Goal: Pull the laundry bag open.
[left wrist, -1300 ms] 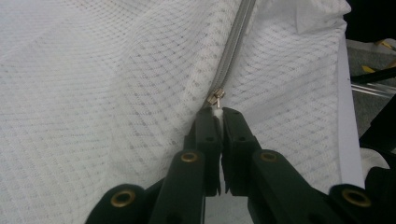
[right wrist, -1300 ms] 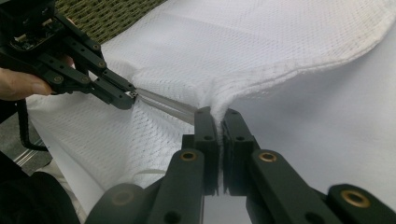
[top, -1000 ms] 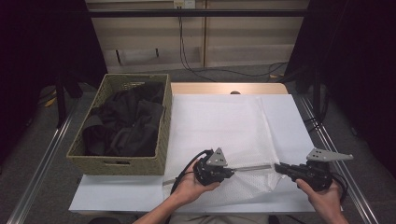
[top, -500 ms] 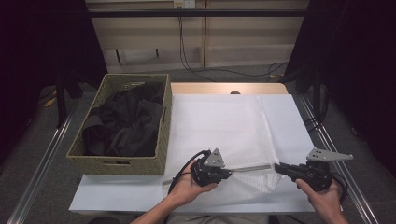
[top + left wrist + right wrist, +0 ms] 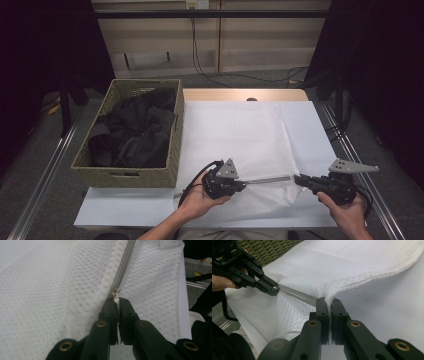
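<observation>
Lying across the near half of the worktop (image 5: 310, 125), one white mesh laundry bag (image 5: 240, 140) has its single grey zipper (image 5: 267, 180) running along its near edge, the long axis going from the person's left to right. In the high view the zipper stretches as a straight line between the two tongs, one at each end.

Left tongs (image 5: 239, 186) point rightward along that line; in the left gripper view (image 5: 117, 300) their jaws are pressed together on a bit of white fabric right behind the small metal zipper pull (image 5: 115, 292), with the zipper track leading straight away from the tips. Right tongs (image 5: 298, 179) point leftward, toward the other pair; in the right gripper view (image 5: 327, 301) their jaws are closed tight on a bunched fold of the mesh at the far end of the zipper.

One woven basket (image 5: 172, 172) sits just left of the bag, touching the white sheet's edge, and it holds dark clothes (image 5: 132, 132) heaped in a pile whose count cannot be told
</observation>
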Demonstrator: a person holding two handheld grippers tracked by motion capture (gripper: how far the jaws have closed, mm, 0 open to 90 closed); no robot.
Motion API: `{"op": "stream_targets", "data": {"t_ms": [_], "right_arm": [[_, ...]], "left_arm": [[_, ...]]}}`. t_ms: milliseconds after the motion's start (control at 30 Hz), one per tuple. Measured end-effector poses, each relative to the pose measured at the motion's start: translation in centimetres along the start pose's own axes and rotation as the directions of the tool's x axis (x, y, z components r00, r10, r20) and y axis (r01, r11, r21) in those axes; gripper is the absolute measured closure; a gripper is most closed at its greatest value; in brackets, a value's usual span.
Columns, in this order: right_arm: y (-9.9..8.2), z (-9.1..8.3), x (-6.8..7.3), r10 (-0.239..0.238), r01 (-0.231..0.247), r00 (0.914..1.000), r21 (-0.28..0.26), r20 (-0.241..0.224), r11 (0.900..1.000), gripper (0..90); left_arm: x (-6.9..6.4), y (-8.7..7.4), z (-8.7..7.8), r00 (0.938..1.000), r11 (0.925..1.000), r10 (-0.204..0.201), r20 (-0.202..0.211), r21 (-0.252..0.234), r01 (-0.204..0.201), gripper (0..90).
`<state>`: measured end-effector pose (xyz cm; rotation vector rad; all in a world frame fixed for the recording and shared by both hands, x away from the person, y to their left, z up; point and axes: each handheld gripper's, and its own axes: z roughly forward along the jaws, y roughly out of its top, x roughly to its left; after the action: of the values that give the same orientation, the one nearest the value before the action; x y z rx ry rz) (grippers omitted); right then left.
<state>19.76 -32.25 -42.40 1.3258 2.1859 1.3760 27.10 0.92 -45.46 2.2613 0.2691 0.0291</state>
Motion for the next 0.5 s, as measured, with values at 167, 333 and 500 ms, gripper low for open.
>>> {"op": "stream_targets", "data": {"t_ms": [167,333,500], "right_arm": [[0.0,0.0,0.0,0.009,-0.009,0.9999,0.000,0.008,1.0000,86.4],[0.0,0.0,0.1,0.010,-0.010,0.9999,-0.001,0.009,0.9999,86.4],[0.0,0.1,0.1,0.009,-0.009,0.9999,0.000,0.009,1.0000,86.4]], "left_arm": [[0.1,-0.2,-0.3,0.9999,0.9997,-0.016,0.004,-0.020,0.016,86.7],[0.1,-0.5,-0.8,1.0000,1.0000,-0.004,-0.008,0.004,0.004,86.7],[0.3,-0.8,-1.5,0.9997,0.9999,-0.016,-0.019,0.003,0.016,86.7]]}}
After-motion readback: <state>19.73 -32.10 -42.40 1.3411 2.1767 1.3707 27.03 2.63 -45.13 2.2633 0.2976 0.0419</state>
